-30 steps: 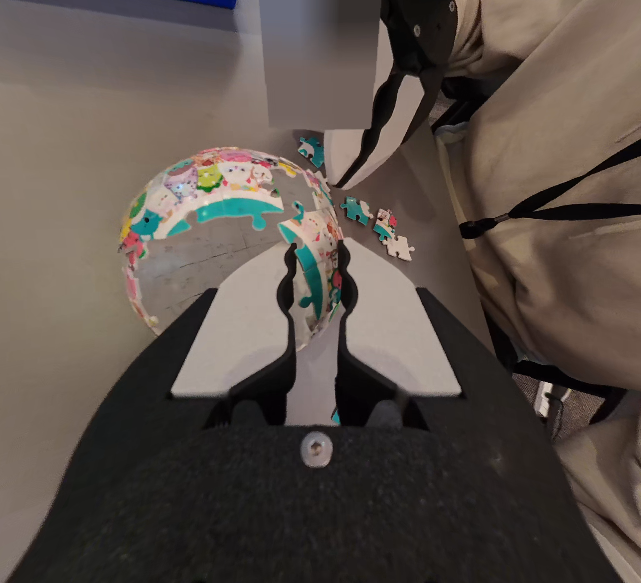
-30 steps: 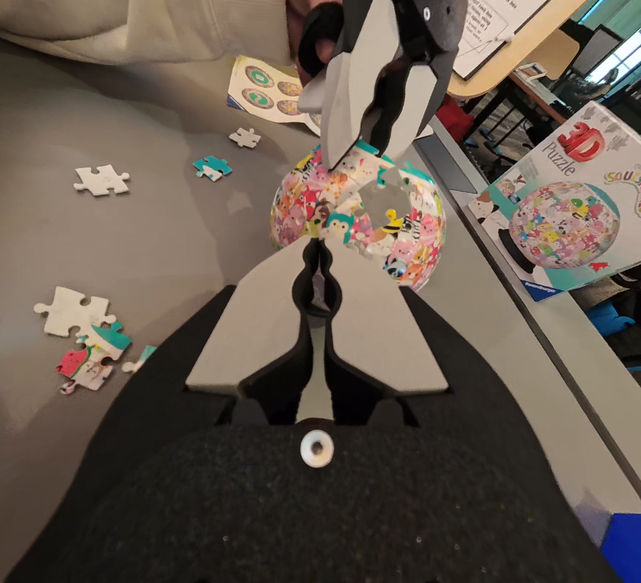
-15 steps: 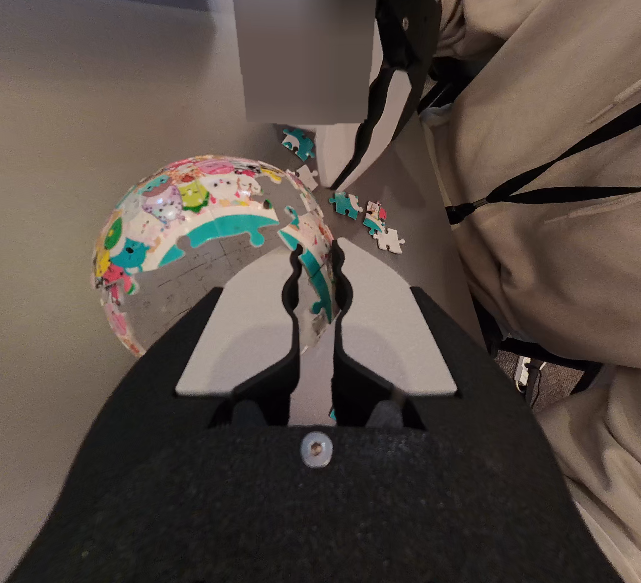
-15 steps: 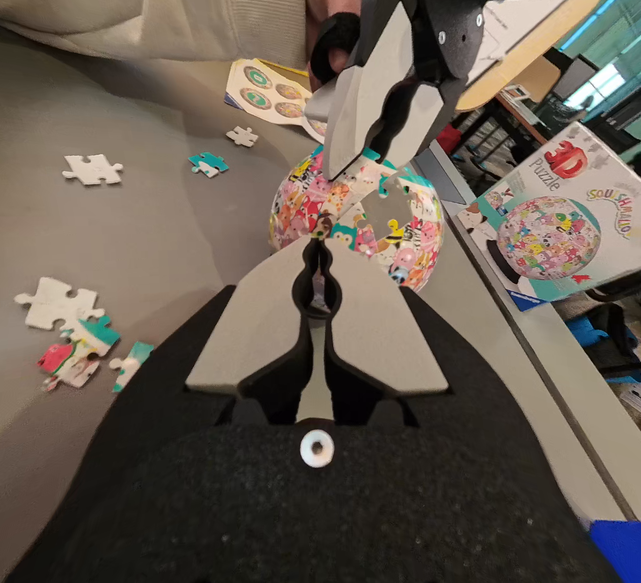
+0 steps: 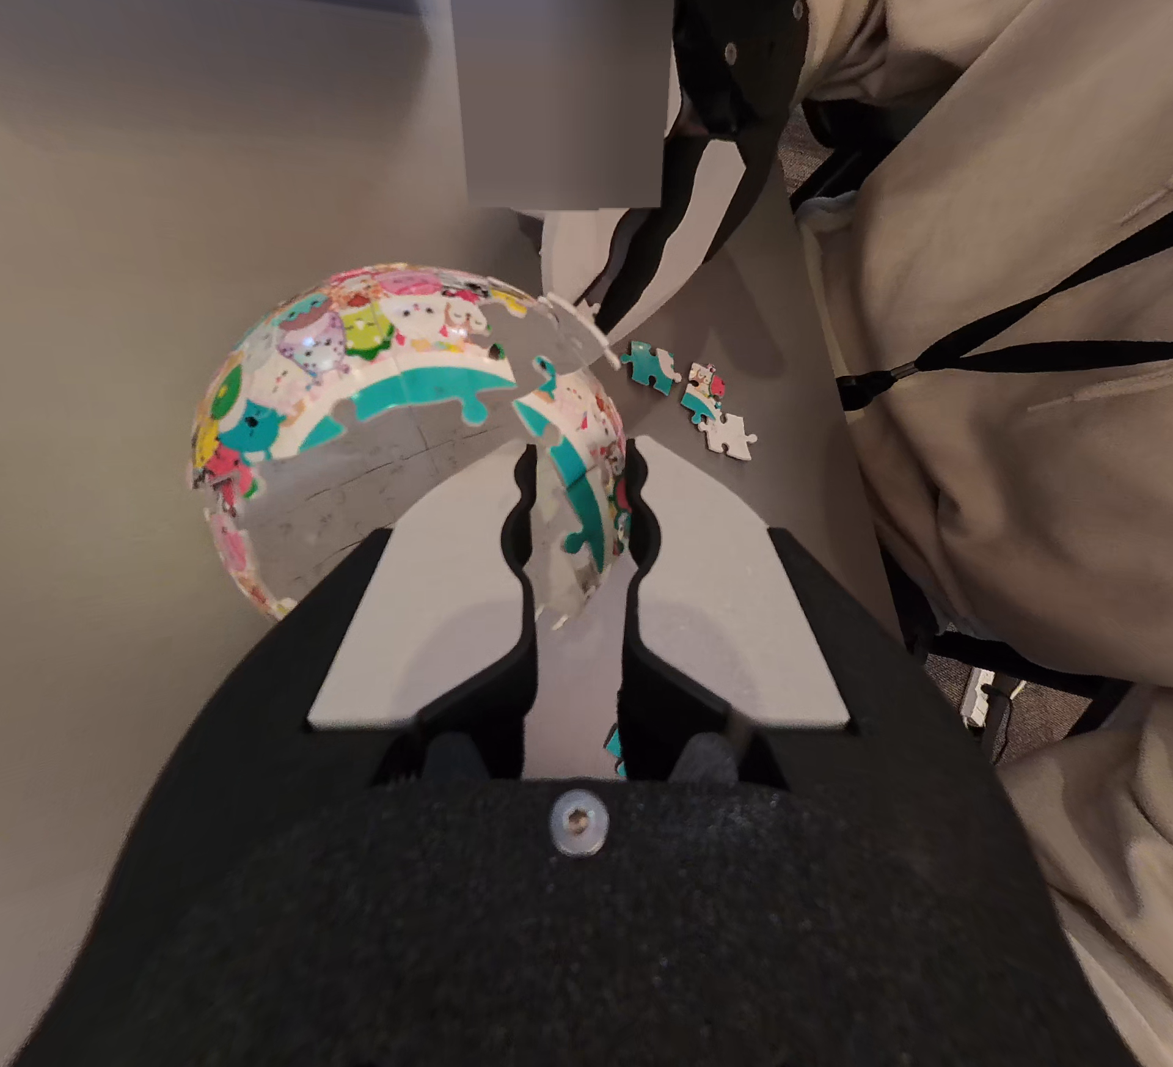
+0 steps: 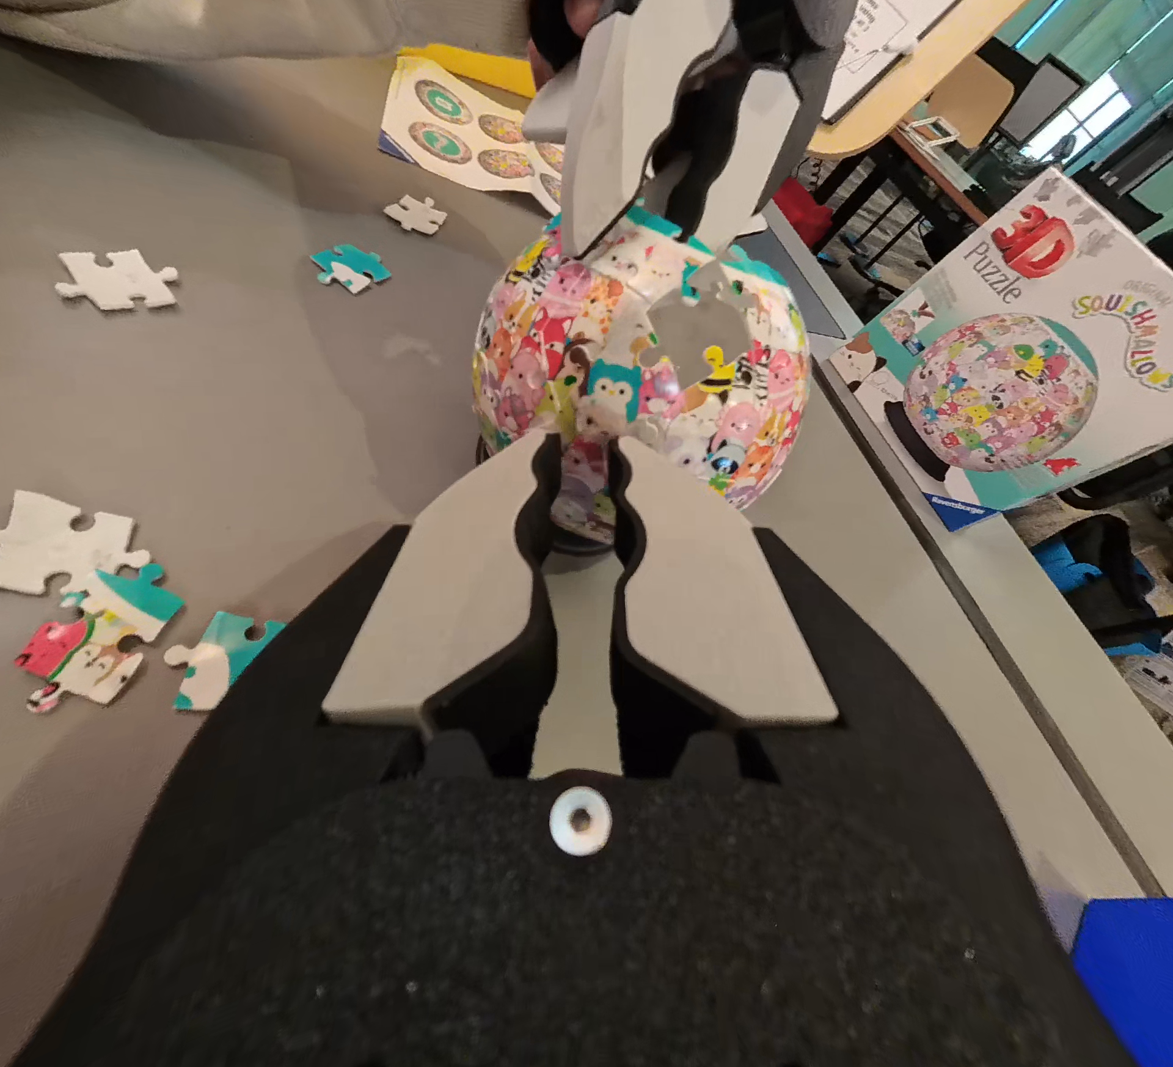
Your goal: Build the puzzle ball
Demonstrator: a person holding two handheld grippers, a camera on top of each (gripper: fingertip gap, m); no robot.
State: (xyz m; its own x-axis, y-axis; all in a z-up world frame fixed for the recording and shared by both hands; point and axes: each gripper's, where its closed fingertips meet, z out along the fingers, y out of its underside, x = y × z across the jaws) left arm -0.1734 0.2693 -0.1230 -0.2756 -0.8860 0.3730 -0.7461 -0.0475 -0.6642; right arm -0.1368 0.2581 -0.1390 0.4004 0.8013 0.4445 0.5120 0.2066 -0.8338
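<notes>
The left gripper (image 5: 581, 468) clamps the rim of the half-built puzzle ball (image 6: 641, 363) on the grey table (image 6: 285, 401). The right gripper (image 6: 584, 465) – fingers slightly apart, holding nothing – faces the ball (loose pieces (image 6: 108, 643) lie nearby).

Grey table (image 6: 266, 401): puzzle ball (image 6: 641, 363), loose puzzle pieces (image 6: 117, 280), printed sheet (image 6: 470, 141)

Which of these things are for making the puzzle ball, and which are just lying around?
For the job:
- puzzle ball, gripped at its open edge by the left tongs
- right tongs
- loose puzzle pieces on the grey table

Just lying about:
- puzzle box, off to the side
- printed sheet with round pictures, behind the ball
</notes>
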